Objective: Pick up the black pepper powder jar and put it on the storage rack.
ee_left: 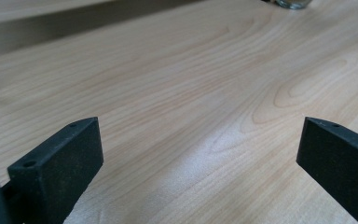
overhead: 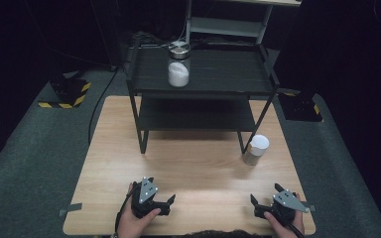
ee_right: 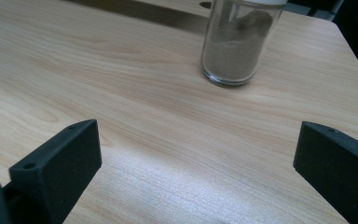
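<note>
A glass jar of brown powder (overhead: 256, 150) with a white lid stands on the wooden table (overhead: 193, 163), beside the right front leg of a black shelf rack (overhead: 201, 82). On the rack's top shelf stands a second jar (overhead: 178, 69), metal-lidded and holding white contents. My left gripper (overhead: 157, 192) rests near the table's front edge, open and empty. My right gripper (overhead: 265, 194) sits at the front right, open as well, with the brown-powder jar (ee_right: 237, 46) upright some way ahead of its jaws. In the left gripper view, the gripper (ee_left: 200, 144) has bare wood between its jaws. The right gripper (ee_right: 198, 144) likewise has only tabletop between them.
The rack's lower shelf (overhead: 196, 116) is bare and dark. Grey carpet (overhead: 34, 148) surrounds the table, with yellow-and-black striped bases (overhead: 67, 94) at both back corners. A jar's base (ee_left: 292, 3) peeks in at the top edge of the left gripper view.
</note>
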`<state>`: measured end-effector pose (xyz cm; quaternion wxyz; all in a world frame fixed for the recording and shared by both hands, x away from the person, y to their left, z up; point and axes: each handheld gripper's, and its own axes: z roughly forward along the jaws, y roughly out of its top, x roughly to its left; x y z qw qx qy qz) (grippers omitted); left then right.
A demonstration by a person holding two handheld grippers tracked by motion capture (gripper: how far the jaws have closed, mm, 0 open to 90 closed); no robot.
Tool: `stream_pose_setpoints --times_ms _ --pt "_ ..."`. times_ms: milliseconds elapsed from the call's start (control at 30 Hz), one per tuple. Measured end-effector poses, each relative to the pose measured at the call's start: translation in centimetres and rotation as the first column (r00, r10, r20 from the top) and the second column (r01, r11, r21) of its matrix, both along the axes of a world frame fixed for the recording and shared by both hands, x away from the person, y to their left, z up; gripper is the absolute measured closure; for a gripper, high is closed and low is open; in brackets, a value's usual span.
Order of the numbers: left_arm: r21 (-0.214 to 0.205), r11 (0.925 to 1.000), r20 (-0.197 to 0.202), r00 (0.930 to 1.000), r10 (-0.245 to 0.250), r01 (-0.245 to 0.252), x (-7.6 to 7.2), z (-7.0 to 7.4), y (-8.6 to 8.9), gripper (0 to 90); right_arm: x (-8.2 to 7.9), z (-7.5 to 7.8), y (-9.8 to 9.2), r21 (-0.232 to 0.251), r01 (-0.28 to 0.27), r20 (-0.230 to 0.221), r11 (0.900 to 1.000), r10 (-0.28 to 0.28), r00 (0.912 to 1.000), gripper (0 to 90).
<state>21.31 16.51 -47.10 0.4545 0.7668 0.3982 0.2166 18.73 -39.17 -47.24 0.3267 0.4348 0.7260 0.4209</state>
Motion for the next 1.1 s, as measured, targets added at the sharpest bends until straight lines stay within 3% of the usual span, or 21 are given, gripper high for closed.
stream_pose_setpoints --times_ms 100,167,233,367,467,567,667,800,1000,1100 --pt "0.017 0.9996 0.010 0.9997 0.021 -0.021 -0.2 0.0 -0.6 0.9 0.2 0.1 -0.2 0.025 0.001 -0.014 0.9997 0.000 0.9999 0.7" --pt "0.034 0.9990 0.038 0.9989 0.026 -0.028 -0.7 -0.1 -0.9 0.8 -0.1 -0.3 -0.8 0.067 0.007 0.000 0.9977 -0.007 1.0000 0.6" --pt "0.031 0.9987 0.041 0.9984 0.039 -0.040 -0.8 -0.1 -1.0 0.8 -0.3 -0.5 -1.1 0.088 0.001 0.011 0.9961 -0.002 0.9999 0.6" --pt "0.009 0.9959 0.044 0.9950 0.090 -0.091 -1.3 -0.3 -0.9 0.8 -0.8 -0.7 -1.3 0.086 -0.013 0.026 0.9962 0.011 0.9996 0.6" --pt "0.007 0.9975 0.062 0.9956 0.070 -0.071 -1.6 -0.5 -0.4 0.7 -1.0 -0.7 -1.3 0.084 -0.008 0.026 0.9964 0.006 0.9996 0.6" --pt "-0.010 0.9975 0.068 0.9951 0.071 -0.070 -1.6 -0.7 -0.1 0.5 -1.6 -0.5 -0.9 0.045 -0.017 0.029 0.9988 0.016 0.9994 0.6" --pt "-0.012 0.9980 0.079 0.9948 0.063 -0.062 -1.7 -0.8 0.0 0.5 -1.7 -0.4 -0.4 0.051 0.005 0.016 0.9987 -0.006 0.9998 0.6" --pt "-0.005 0.9995 0.093 0.9951 0.033 -0.032 -1.7 -0.9 0.2 0.5 -0.9 0.3 0.4 0.062 0.026 0.020 0.9978 -0.028 0.9994 0.6" --pt "0.022 0.9996 0.124 0.9922 0.012 -0.015 -1.7 -1.0 0.3 0.6 2.6 1.2 2.0 0.080 0.048 0.040 0.9956 -0.052 0.9979 0.6" --pt "0.021 0.9997 0.132 0.9912 0.009 -0.012 -1.8 -1.1 0.4 0.6 3.4 1.4 2.1 0.088 0.051 0.045 0.9948 -0.055 0.9975 0.6"
